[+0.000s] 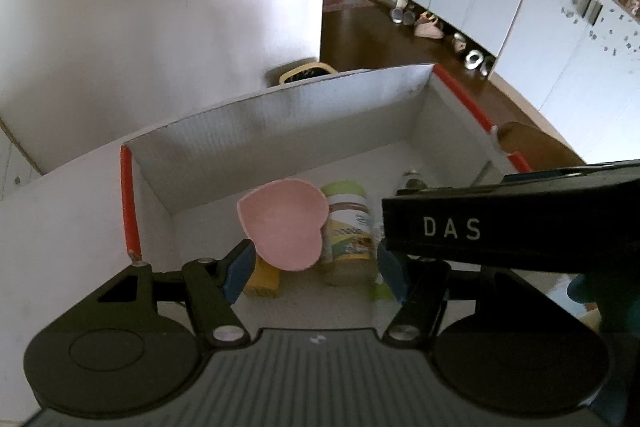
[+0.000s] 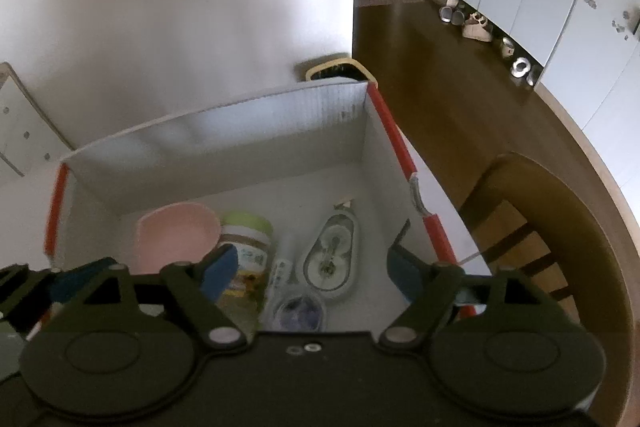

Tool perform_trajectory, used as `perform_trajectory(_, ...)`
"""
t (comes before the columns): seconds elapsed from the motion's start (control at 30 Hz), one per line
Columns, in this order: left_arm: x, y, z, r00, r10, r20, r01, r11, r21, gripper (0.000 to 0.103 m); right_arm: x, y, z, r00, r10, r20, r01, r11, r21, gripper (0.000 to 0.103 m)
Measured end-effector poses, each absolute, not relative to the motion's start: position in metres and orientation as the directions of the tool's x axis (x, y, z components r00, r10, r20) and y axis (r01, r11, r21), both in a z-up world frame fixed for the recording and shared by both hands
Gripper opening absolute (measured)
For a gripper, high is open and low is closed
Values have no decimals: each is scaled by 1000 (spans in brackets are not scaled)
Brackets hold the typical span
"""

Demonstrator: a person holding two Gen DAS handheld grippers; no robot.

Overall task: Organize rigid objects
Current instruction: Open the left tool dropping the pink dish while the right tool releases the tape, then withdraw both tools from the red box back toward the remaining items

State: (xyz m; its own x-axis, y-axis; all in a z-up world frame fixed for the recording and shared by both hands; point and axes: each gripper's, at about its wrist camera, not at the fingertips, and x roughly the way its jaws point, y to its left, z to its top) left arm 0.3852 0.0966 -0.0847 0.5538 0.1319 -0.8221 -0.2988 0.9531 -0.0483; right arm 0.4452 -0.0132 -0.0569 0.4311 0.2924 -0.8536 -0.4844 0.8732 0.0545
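Both claws hang over a white box with red-edged sides. The left claw stands partly spread with nothing between its blue pads. The right claw gapes wide and grips nothing. On the box floor lie a pink heart-shaped dish resting on a yellow block, a green-lidded jar on its side just beside the dish, a clear correction-tape dispenser and a small round clear container.
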Motion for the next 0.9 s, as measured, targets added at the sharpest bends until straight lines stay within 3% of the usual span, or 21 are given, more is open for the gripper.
perform_trajectory(0.9,271,68,-37,664,28,-748,-191,972,-133,79,326,-54,9,510,397,-763,-518,850,96,100)
